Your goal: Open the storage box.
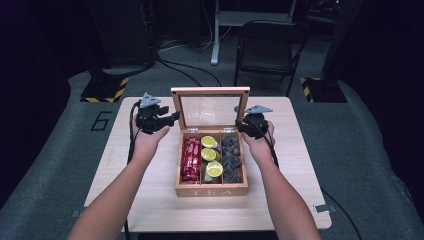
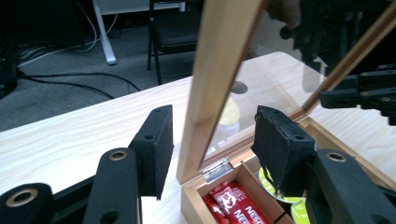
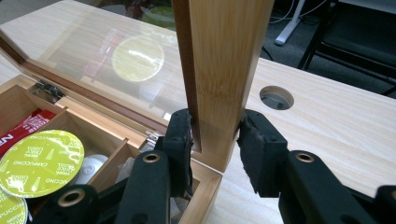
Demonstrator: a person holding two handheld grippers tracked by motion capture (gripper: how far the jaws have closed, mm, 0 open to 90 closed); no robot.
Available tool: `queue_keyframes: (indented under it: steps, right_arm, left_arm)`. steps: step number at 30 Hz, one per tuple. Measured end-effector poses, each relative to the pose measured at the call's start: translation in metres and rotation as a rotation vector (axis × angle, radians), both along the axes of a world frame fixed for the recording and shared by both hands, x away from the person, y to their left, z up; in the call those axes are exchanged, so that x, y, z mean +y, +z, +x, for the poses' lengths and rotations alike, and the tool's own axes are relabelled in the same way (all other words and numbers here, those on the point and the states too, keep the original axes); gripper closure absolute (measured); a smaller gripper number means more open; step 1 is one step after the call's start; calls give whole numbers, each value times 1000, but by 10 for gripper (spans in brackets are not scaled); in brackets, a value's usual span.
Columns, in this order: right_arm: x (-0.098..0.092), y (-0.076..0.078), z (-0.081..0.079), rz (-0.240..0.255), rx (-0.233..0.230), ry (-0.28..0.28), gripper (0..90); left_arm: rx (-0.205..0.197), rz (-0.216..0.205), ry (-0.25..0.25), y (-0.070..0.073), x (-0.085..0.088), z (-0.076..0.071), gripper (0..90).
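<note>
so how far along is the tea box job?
Done: lid stands upright, showing the compartments of the tea box. In hand: right gripper clamps the lid's side frame; left gripper straddles the other side, jaws clear of it. Left: probably releasing, or closing it.

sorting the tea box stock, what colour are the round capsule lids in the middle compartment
Yellow-green. The round capsule lids in the wooden tea box show best in the right gripper view.

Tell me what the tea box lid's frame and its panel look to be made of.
The lid frame looks like light wood, maybe bamboo, with a smooth matte finish: fine straight grain shows along it. The panel looks like clear glass or acrylic, I can't tell which: the table shows through it and it reflects a yellow-green capsule.
</note>
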State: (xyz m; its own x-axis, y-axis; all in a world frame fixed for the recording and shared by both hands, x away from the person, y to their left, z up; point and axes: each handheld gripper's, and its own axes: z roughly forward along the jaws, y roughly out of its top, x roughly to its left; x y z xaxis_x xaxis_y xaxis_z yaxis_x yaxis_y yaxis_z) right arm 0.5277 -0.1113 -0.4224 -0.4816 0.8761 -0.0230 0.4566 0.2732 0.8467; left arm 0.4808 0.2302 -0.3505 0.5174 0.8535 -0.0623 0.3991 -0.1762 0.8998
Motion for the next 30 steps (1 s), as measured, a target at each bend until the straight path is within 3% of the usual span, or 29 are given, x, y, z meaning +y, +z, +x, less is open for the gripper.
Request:
queue_keyframes:
  steps: [17, 30]
  right_arm:
    - [0, 2, 6, 18, 36, -8, 643]
    - [0, 3, 11, 19, 47, -16, 644]
  left_arm:
    - [21, 38, -22, -3, -4, -7, 466]
    - [39, 20, -33, -7, -5, -13, 467]
